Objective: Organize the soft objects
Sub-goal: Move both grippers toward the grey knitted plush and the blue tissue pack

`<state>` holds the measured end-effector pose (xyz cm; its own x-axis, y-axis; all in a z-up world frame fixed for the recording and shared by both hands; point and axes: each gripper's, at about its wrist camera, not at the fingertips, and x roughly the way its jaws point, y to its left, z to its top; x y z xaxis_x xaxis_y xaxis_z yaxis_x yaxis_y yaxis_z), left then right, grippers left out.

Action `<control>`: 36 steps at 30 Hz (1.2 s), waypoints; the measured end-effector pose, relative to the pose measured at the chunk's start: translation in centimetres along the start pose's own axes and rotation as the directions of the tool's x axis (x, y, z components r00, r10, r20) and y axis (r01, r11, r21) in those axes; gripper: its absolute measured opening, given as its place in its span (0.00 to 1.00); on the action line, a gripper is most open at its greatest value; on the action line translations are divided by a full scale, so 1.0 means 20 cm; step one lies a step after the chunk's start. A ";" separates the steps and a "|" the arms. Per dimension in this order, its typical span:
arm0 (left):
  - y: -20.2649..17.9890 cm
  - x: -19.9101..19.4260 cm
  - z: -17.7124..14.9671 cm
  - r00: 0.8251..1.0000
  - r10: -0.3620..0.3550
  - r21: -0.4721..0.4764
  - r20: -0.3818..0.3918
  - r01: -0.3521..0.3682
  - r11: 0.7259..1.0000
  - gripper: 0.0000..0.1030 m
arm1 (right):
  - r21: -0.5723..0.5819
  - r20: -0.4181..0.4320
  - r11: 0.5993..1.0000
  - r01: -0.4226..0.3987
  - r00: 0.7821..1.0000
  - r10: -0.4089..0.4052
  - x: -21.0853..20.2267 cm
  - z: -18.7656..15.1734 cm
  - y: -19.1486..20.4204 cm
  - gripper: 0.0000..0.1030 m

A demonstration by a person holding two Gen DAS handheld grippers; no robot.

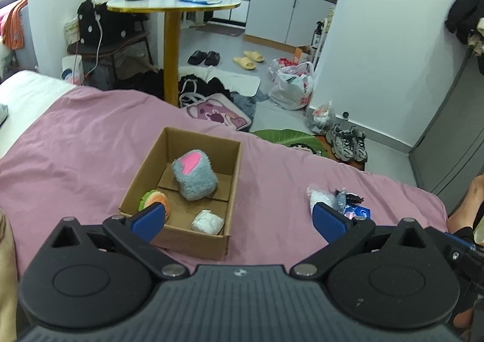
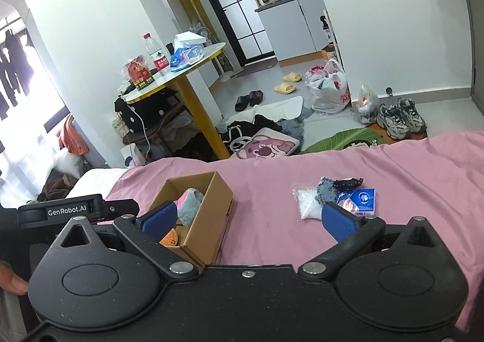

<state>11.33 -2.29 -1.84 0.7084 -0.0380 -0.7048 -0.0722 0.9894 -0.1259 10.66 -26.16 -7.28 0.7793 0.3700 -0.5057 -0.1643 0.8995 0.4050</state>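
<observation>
Cardboard box [image 1: 181, 190] mid-bed on pink sheet [image 1: 75, 145]: holds grey-pink plush [image 1: 193, 175], burger plush [image 1: 152, 201], white wad [image 1: 208, 221]. Loose pile toward bed's right edge: white bead bag [image 2: 307, 204], grey fabric piece [image 2: 328, 190]. Likely light, squashy; pinch bag mid-body. Left gripper [image 1: 239, 221], right gripper [image 2: 246, 219]: fingers spread wide, empty.

Half hidden behind the left gripper's blue finger pad [image 1: 148, 219] inside the cardboard box [image 1: 233, 178]: burger plush [image 1: 152, 199]. Beyond the box, too jumbled to identify: small heap of packets [image 1: 338, 201]. Unreadable: blue packet [image 2: 361, 198] print.
</observation>
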 end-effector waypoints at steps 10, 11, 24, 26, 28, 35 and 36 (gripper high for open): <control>-0.10 -0.03 -0.06 1.000 -0.011 0.023 -0.010 0.011 1.000 1.00 | -0.024 0.012 1.000 0.014 1.000 -0.014 -0.11 0.05 -0.13 1.00; -0.11 -0.03 -0.07 1.000 -0.009 0.022 -0.009 0.009 1.000 1.00 | -0.025 0.010 1.000 0.016 1.000 -0.016 -0.12 0.05 -0.15 1.00; -0.25 -0.02 -0.09 1.000 -0.009 0.032 -0.017 0.010 0.999 1.00 | -0.080 -0.042 0.995 0.056 0.997 -0.059 -0.08 0.10 -0.26 1.00; -0.28 0.00 -0.09 1.000 0.011 0.036 -0.010 -0.011 0.999 1.00 | -0.071 -0.046 0.995 0.063 0.997 -0.066 -0.07 0.10 -0.30 1.00; -0.30 0.02 -0.08 1.000 0.017 0.043 -0.023 -0.016 0.999 1.00 | -0.054 -0.054 0.996 0.064 0.996 -0.067 -0.06 0.10 -0.33 1.00; -0.36 0.13 -0.09 0.999 0.025 0.055 -0.043 -0.022 0.998 1.00 | -0.028 -0.089 0.998 0.052 0.994 -0.055 0.04 0.12 -0.39 1.00; -0.37 0.15 -0.09 0.999 0.019 0.056 -0.048 -0.017 0.998 1.00 | -0.031 -0.097 0.998 0.056 0.994 -0.059 0.07 0.13 -0.40 1.00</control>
<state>12.69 -9.98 -4.36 0.6720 -0.0255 -0.7401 -0.0446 0.9962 -0.0749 14.55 -33.41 -9.25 0.7256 0.3368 -0.6001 -0.1387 0.9257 0.3518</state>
